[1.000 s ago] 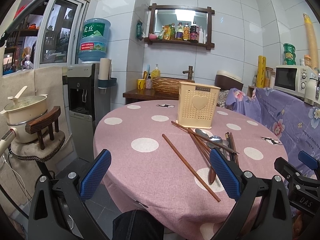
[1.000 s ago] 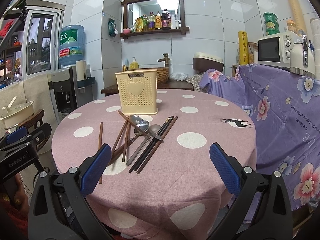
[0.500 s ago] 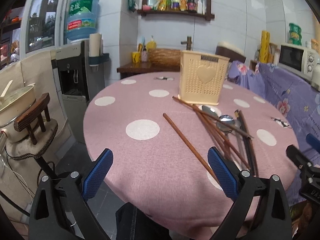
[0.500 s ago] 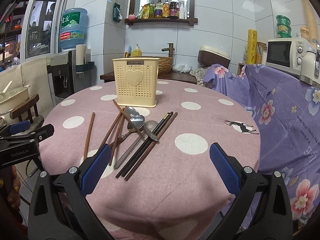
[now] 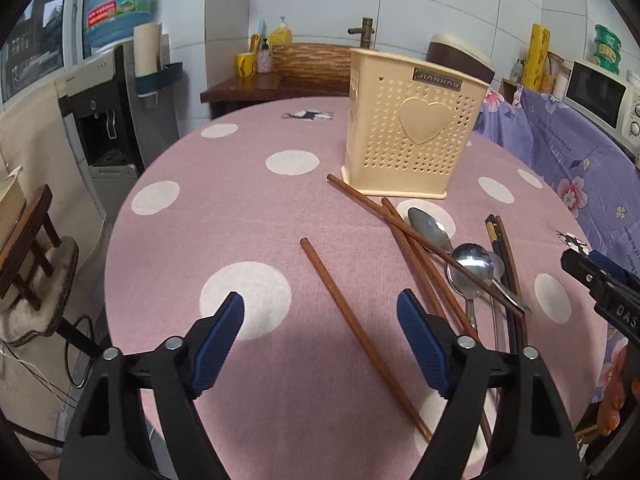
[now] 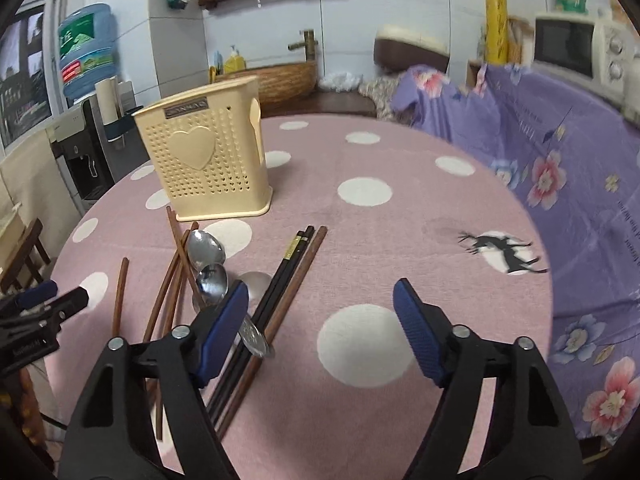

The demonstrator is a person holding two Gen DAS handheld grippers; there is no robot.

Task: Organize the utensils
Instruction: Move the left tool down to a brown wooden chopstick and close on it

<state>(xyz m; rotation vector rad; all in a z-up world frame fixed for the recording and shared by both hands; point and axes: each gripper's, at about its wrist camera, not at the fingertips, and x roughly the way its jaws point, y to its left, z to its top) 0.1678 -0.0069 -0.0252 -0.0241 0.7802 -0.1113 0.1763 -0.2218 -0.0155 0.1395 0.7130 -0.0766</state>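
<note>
Hovering over the table (image 5: 224, 216), left gripper (image 5: 320, 340) and right gripper (image 6: 320, 320) jaws released, chopsticks (image 5: 360, 332) below.

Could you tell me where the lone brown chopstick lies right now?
In the left wrist view the lone chopstick lies on the tablecloth, left of the utensil pile.

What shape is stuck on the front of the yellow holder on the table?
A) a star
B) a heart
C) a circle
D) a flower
B: the cream-yellow utensil holder has a raised heart in the middle of its perforated front, seen from both wrist cameras.
</note>
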